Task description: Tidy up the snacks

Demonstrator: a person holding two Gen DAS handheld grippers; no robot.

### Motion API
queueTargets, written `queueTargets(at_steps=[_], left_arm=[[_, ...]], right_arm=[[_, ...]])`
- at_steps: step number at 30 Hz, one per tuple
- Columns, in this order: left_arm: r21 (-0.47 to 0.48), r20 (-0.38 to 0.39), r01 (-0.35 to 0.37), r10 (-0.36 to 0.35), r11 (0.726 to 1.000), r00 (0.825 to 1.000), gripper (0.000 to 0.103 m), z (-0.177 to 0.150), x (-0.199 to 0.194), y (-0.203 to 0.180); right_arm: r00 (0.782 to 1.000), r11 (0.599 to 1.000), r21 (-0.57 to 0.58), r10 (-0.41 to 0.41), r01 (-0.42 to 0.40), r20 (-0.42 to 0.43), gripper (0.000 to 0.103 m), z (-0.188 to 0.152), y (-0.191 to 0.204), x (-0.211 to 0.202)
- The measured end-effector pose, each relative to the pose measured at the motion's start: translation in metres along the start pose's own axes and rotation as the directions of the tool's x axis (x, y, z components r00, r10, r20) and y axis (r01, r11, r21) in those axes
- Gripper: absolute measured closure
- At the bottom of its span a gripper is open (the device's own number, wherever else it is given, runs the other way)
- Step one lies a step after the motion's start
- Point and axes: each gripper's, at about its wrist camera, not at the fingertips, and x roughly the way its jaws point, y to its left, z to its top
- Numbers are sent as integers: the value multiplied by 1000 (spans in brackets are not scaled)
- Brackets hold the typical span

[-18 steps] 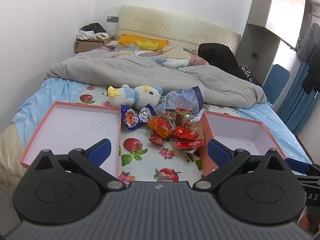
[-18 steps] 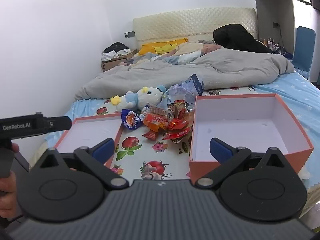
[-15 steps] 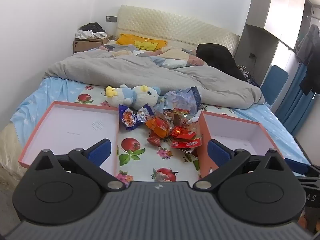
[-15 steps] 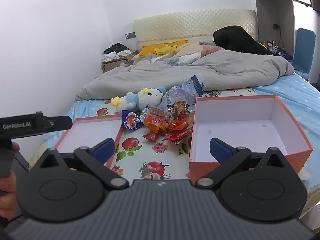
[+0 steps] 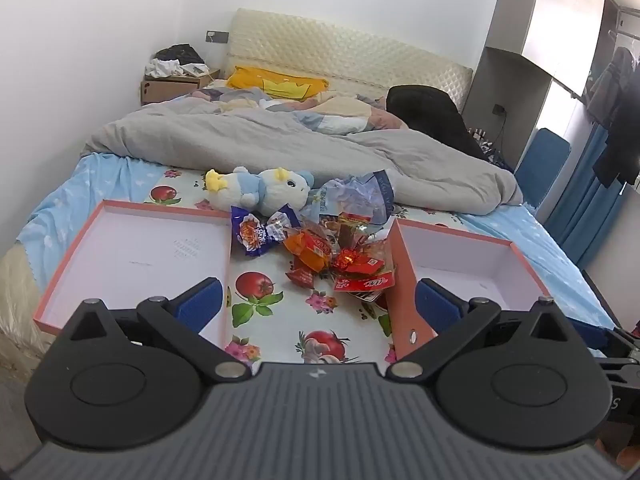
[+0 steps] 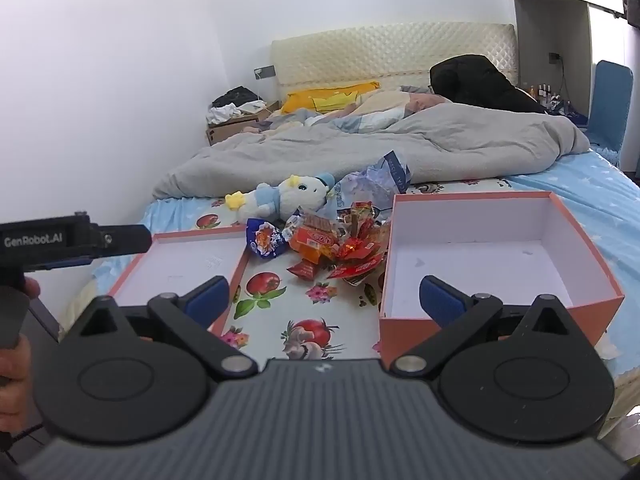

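A heap of wrapped snacks (image 5: 340, 250) (image 6: 340, 246), red, orange and blue packets, lies on the fruit-print sheet between two pink-rimmed boxes. The shallow lid (image 5: 132, 252) (image 6: 188, 260) sits on the left and holds nothing, and the deeper box (image 5: 464, 256) (image 6: 480, 256) on the right is likewise bare inside. My left gripper (image 5: 318, 306) hangs open over the near edge of the bed, short of the heap. Beside it my right gripper (image 6: 326, 296) is open too, with nothing between its fingers. The left device's body (image 6: 72, 240) shows at the left of the right wrist view.
A blue and white plush toy (image 5: 260, 190) and a crumpled blue bag (image 5: 356, 194) lie just behind the snacks. A grey duvet (image 5: 280, 140) covers the far half of the bed. A blue chair (image 5: 540, 164) stands at the right, a cardboard box (image 5: 172, 86) by the headboard.
Both views have shifted slightly, with the bed and boxes sitting a little lower and nearer in the frame. Both grippers stay open; nothing on the bed has moved.
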Motion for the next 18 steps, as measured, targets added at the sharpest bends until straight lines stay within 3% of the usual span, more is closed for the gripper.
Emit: queueTargets(at_steps=[18], left_arm=[[-13, -44, -3, 2, 1000, 999, 0, -7, 19, 4]], right_arm=[[1000, 1000, -9, 7, -7, -25, 0, -6, -2, 4]])
